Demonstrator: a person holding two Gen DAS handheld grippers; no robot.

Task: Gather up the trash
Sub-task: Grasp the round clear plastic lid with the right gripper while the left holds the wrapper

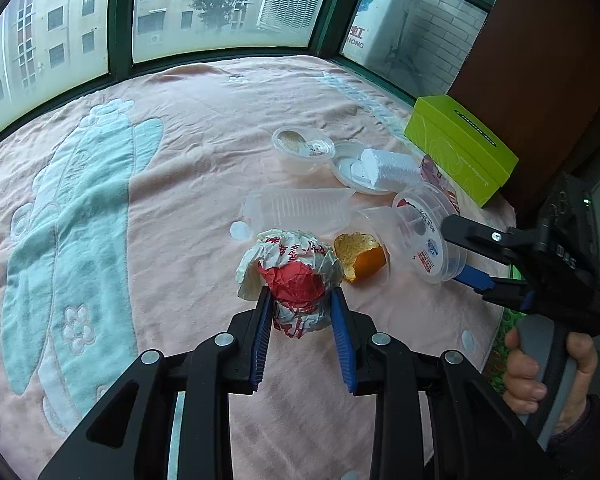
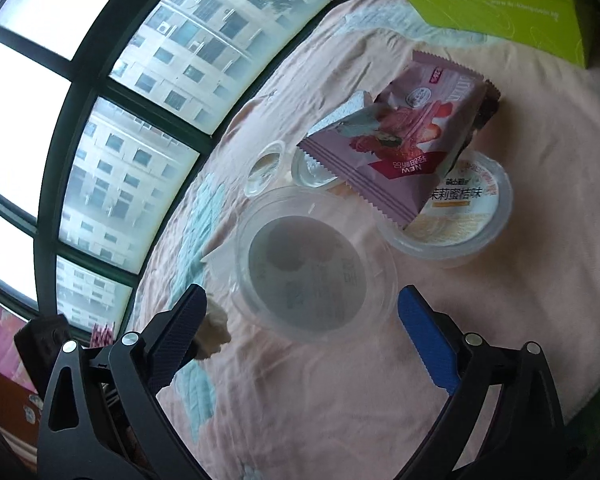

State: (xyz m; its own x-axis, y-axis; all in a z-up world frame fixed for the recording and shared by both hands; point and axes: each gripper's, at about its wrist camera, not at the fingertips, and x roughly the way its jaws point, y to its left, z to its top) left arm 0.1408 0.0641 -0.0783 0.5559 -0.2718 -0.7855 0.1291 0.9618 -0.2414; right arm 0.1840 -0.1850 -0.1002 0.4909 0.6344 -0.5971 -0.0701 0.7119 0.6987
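Trash lies on a pink blanket (image 1: 180, 184). My left gripper (image 1: 300, 300) is shut on a crumpled red and white paper wrapper (image 1: 292, 276). An orange peel (image 1: 360, 258) lies just right of it. My right gripper (image 1: 456, 248) is open around a clear plastic cup (image 1: 428, 236), one finger on each side of it. In the right wrist view the cup (image 2: 312, 268) sits between the open fingers of the right gripper (image 2: 304, 304). Behind the cup lie a pink snack wrapper (image 2: 396, 148) and a white pudding cup (image 2: 452, 220).
A ribbed clear tray (image 1: 300, 208), a small sauce cup (image 1: 300, 148), a lid with white foam (image 1: 376, 170) and a green tissue box (image 1: 460, 148) lie on the blanket. Windows (image 1: 220, 4) stand behind the bed. A brown cabinet (image 1: 548, 40) is at the right.
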